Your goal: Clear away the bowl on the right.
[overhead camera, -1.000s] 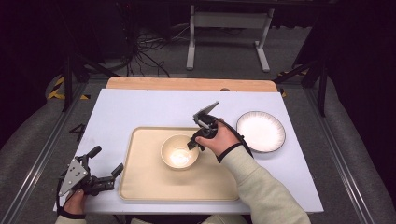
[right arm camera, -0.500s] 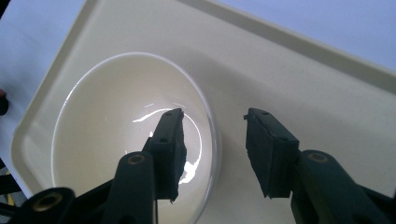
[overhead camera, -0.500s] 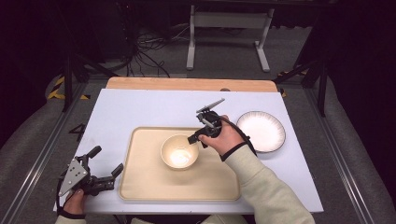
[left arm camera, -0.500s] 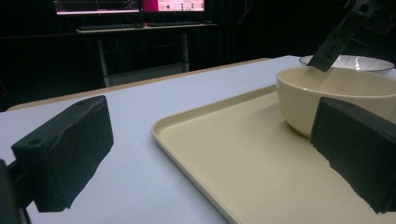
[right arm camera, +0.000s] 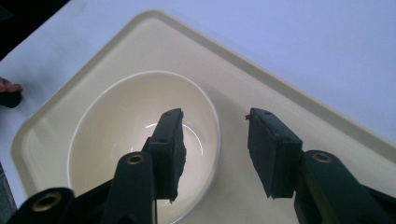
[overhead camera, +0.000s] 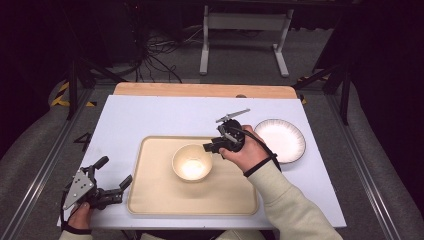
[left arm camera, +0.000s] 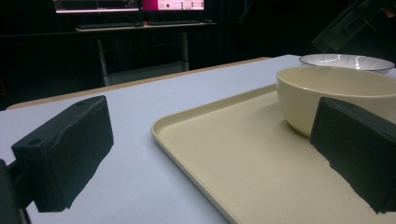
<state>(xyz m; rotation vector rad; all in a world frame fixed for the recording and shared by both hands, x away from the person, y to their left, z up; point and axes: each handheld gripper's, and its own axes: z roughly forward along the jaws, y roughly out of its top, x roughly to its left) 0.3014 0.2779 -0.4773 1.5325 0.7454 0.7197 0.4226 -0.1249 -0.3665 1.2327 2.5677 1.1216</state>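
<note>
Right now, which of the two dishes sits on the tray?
The cream bowl, deep and plain, sits on the tray by the right hand-held gripper. The flat white plate with a dark rim lies on the table right of the tray.

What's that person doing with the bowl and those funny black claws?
A person holds a two-jaw gripper in each hand at a white table. The right gripper hangs just above the rim of the cream round bowl, which sits on the beige rectangular tray. Its jaws have just been opening and grip nothing. The left gripper rests open near the tray's left edge. A white plate with a dark rim lies on the table right of the tray.
</note>
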